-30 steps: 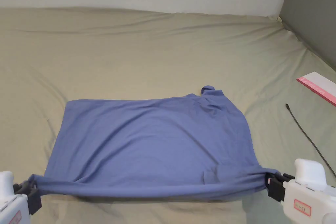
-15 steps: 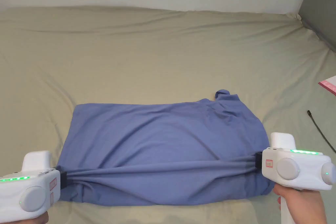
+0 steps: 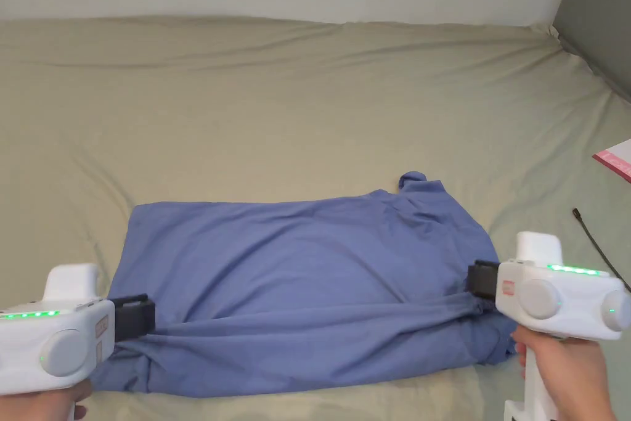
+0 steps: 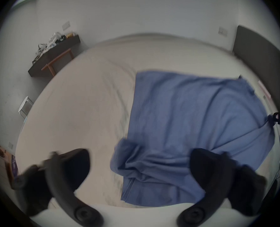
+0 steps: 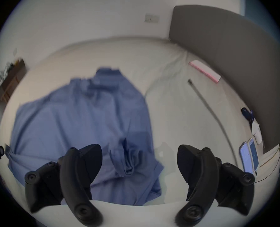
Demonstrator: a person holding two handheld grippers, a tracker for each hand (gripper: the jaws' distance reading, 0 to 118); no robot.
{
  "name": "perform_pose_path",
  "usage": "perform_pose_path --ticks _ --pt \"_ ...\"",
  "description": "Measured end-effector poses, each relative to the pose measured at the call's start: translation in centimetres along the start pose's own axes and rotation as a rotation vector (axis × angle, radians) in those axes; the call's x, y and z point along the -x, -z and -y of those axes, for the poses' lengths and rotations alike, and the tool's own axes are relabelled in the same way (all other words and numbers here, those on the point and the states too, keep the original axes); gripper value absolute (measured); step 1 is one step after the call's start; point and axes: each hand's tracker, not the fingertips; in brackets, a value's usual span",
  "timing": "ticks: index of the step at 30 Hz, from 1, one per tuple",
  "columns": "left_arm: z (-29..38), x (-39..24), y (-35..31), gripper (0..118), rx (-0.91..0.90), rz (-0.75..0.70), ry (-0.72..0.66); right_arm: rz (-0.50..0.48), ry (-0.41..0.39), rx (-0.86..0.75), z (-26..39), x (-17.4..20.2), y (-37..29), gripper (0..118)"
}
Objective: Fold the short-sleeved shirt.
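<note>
A blue short-sleeved shirt [image 3: 296, 280] lies sideways on the beige bed sheet [image 3: 308, 102], its near long edge folded up over the body in a bunched ridge. At the shirt's left end is my left gripper [image 3: 132, 317], open, with the crumpled hem [image 4: 136, 163] lying loose between the jaws. My right gripper [image 3: 482, 280] is open at the right end, and a bunch of cloth [image 5: 129, 161] rests free between its jaws. The collar end [image 3: 413, 180] pokes up at the far right.
A pink-and-white card [image 3: 616, 160] and a thin black cable [image 3: 594, 243] lie on the sheet to the right. The grey headboard [image 3: 598, 9] bounds the right side. Two phones [image 5: 249, 156] sit near it. A dark desk [image 4: 54, 55] stands beyond the bed's left.
Both grippers carried the shirt's near edge away from the person and over the body, then opened and let it go. The folded edge now lies slack on the shirt.
</note>
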Motion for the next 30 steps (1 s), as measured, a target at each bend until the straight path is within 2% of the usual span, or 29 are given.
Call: perform_pose_path --ticks 1,5,8,10,12,13,14,15,16,18,23,30 --pt "-0.7 -0.2 -1.6 115 -0.070 -0.009 -0.003 -0.002 -0.016 -0.045 -0.7 0.0 -2.2 99" --pt "-3.0 -1.0 -8.3 114 -0.294 0.008 -0.004 -0.026 -0.102 -0.287 -2.9 1.0 -11.2 99" --pt "-4.0 -2.1 -13.5 114 -0.447 0.021 -0.001 -0.043 -0.193 -0.475 -2.9 2.8 -18.4 99" --pt "-4.4 -2.7 -16.1 107 -0.524 0.028 0.005 -0.034 -0.237 -0.559 -2.5 4.1 -22.0 99" --pt "-4.2 -3.6 -18.7 78 -0.596 0.021 0.015 -0.061 -0.255 -0.611 -2.0 5.3 -25.0 87" --pt "-4.0 -4.1 -19.7 58 -0.623 0.011 0.019 -0.067 -0.266 -0.639 -1.6 5.9 -26.0 75" --pt "-4.0 -4.6 -20.4 33 -0.643 -0.001 0.027 -0.078 -0.276 -0.652 -1.3 6.5 -26.8 46" --pt "-3.8 -5.1 -21.2 21 -0.659 -0.008 0.037 -0.086 -0.283 -0.659 -1.0 7.0 -27.6 20" --pt "-3.7 -5.4 -21.8 17 -0.673 -0.008 0.053 -0.091 -0.290 -0.670 -0.7 7.6 -28.3 6" --pt "-3.6 -6.1 -22.6 0 -0.693 -0.009 0.076 -0.098 -0.302 -0.689 -0.1 8.3 -28.6 2" --pt "-3.9 -6.9 -23.8 0 -0.716 0.007 0.094 -0.122 -0.358 -0.673 0.6 9.4 -28.6 2" --pt "-3.8 -6.1 -22.4 0 -0.658 0.009 0.106 -0.110 -0.377 -0.663 1.4 8.9 -27.4 2"
